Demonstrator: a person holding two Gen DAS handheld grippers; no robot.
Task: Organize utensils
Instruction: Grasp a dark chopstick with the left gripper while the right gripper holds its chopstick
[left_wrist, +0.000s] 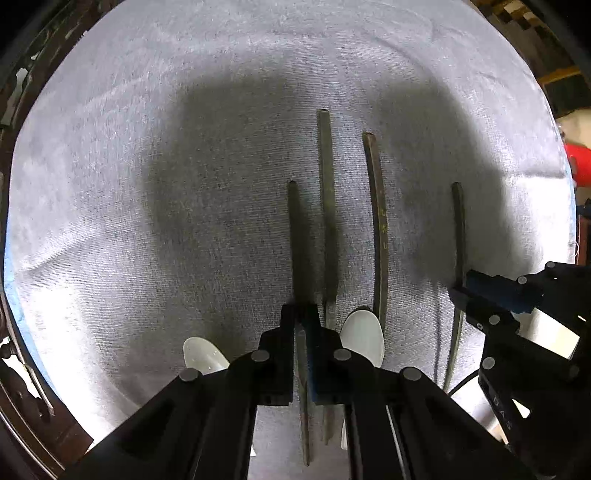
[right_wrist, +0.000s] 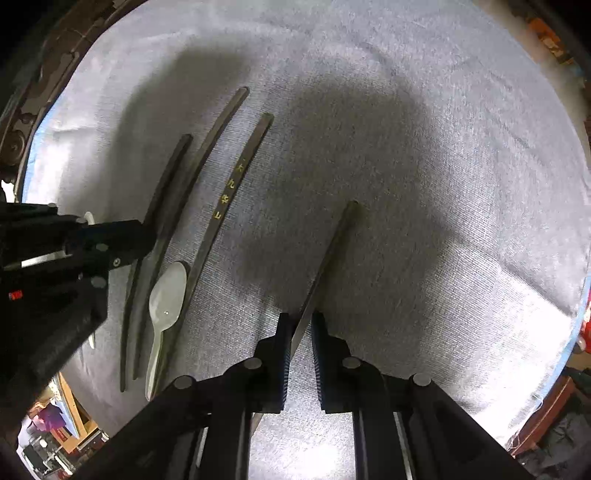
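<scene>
Left fingers (left_wrist: 295, 317): pinched fully shut on the first chopstick (left_wrist: 294, 236), the leftmost of four dark ones, pointing straight down at it. Grip sits on its narrower half, with the thick end running away up the left wrist view and the thin end passing back under the black linkage.

Right fingers (right_wrist: 290, 332): closed to a narrow slit around the lone chopstick (right_wrist: 332, 243), clamped on it as seen from the left wrist view (left_wrist: 460, 293). Lies well apart from the other three, off to their right.

Between the two held sticks: a plain chopstick (left_wrist: 327, 206) just beside the first one, then a lettered chopstick (left_wrist: 380, 229) with gold characters along its side. All four roughly parallel, flat on the grey cloth (left_wrist: 166, 155) covering the counter.

White spoon (right_wrist: 168, 291) bowl-up between the plain and lettered sticks, its edge touching the lettered one. Second white spoon (left_wrist: 203, 354) left of the left fingers, partly hidden by the linkage.
</scene>
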